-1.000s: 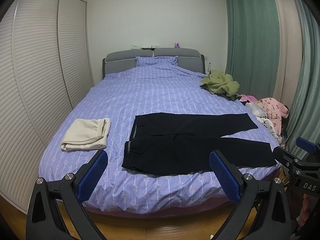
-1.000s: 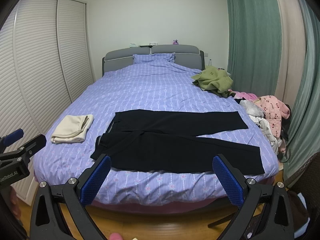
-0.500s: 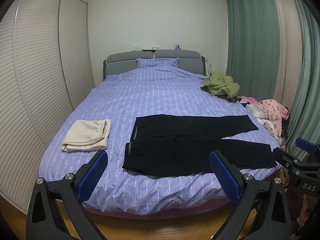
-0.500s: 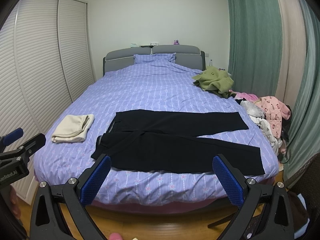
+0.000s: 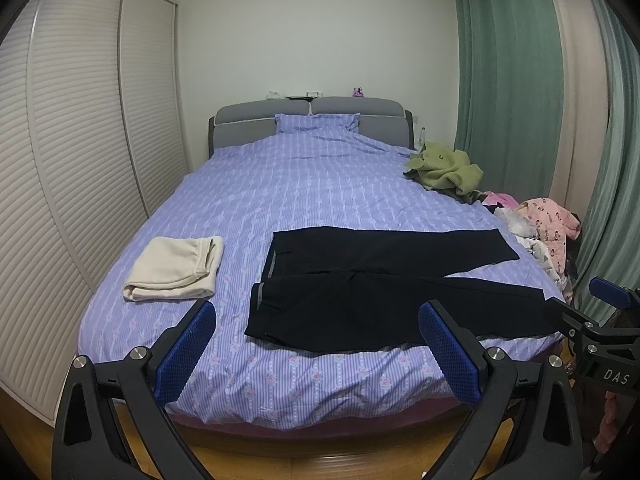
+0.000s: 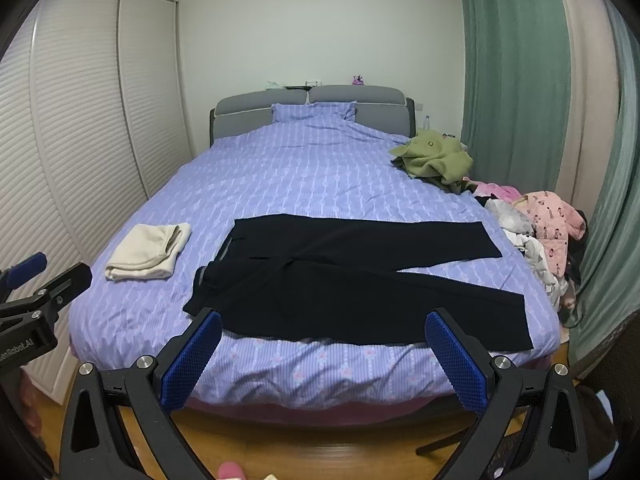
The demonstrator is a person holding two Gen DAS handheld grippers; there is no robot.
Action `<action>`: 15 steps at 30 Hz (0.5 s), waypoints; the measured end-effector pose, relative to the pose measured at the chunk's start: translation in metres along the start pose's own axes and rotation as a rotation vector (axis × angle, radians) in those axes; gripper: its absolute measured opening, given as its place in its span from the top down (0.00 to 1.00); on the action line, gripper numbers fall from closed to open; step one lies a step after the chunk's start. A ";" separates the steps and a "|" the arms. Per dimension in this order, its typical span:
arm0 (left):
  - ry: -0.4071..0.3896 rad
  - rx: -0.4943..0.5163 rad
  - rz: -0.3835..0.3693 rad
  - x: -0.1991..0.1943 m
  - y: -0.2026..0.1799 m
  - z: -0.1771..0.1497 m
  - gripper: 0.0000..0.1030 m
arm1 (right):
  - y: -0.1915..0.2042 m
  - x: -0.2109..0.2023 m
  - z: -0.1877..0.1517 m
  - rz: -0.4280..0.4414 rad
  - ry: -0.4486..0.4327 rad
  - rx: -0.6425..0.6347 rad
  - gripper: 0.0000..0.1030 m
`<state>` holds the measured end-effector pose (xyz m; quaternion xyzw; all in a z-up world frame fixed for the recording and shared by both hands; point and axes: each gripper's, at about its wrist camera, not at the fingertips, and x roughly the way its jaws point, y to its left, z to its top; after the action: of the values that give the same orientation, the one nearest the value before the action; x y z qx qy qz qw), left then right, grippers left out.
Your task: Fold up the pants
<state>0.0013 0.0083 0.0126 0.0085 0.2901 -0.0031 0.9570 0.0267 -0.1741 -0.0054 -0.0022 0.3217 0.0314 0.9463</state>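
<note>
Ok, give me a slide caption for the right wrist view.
Open right gripper faces unfolded black pants on the purple striped bed.

Bare striped bedspread (image 5: 304, 184) lay open beyond the black pants (image 5: 372, 280), and a strip ran along the near edge before them. A folded cream garment (image 5: 174, 268) sat just left of the waistband. An olive jacket (image 5: 444, 170) and a clothes pile (image 5: 540, 232) crowded the right side.
</note>
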 end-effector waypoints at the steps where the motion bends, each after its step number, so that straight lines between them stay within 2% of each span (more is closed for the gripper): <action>1: 0.003 -0.001 0.002 0.002 0.000 0.000 0.00 | 0.000 0.002 0.001 -0.001 0.003 0.001 0.00; 10: 0.047 -0.020 0.041 0.028 0.008 -0.010 0.00 | -0.004 0.027 -0.004 0.016 0.039 0.000 0.00; 15: 0.115 -0.062 0.073 0.054 0.027 -0.021 0.00 | -0.002 0.056 -0.014 0.081 0.085 0.039 0.00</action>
<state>0.0348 0.0351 -0.0345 -0.0104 0.3438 0.0415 0.9380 0.0631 -0.1736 -0.0507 0.0279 0.3621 0.0632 0.9296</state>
